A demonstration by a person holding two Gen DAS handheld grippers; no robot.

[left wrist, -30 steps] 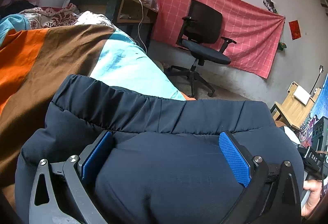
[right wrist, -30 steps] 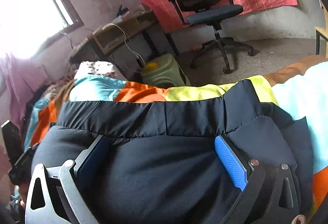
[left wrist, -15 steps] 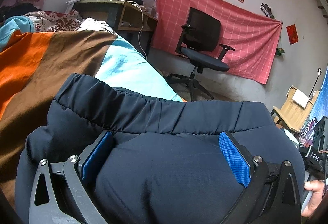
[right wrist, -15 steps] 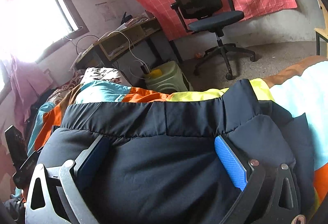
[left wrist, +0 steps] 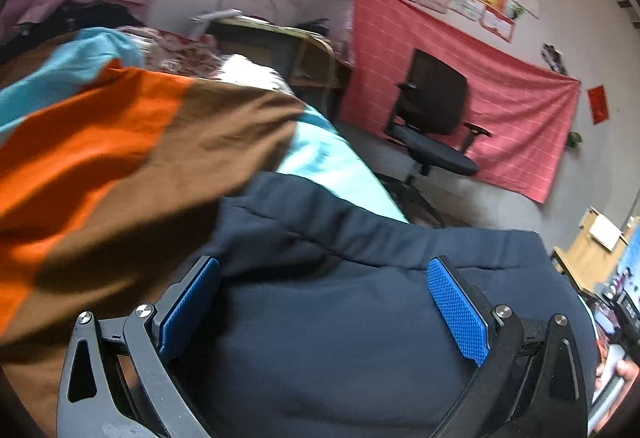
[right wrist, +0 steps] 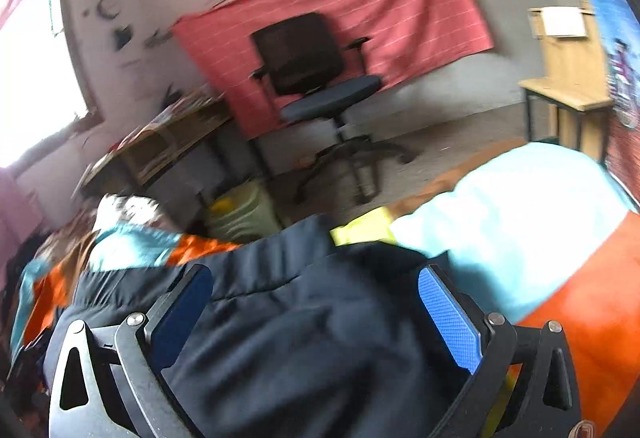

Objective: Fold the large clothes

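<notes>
Both views had swung and blurred since before, while the left gripper (left wrist: 320, 302) and right gripper (right wrist: 316, 306) stayed spread wide over the jacket (left wrist: 360, 338), gripping nothing.

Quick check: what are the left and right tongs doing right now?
Left tongs: open, jaws wide apart, dark jacket bulging between them, not pinched.
Right tongs: open too, same jacket between the blue pads.

Dark navy padded garment (left wrist: 340, 318) lies bunched on the colour-blocked bedspread (left wrist: 120, 165).
</notes>
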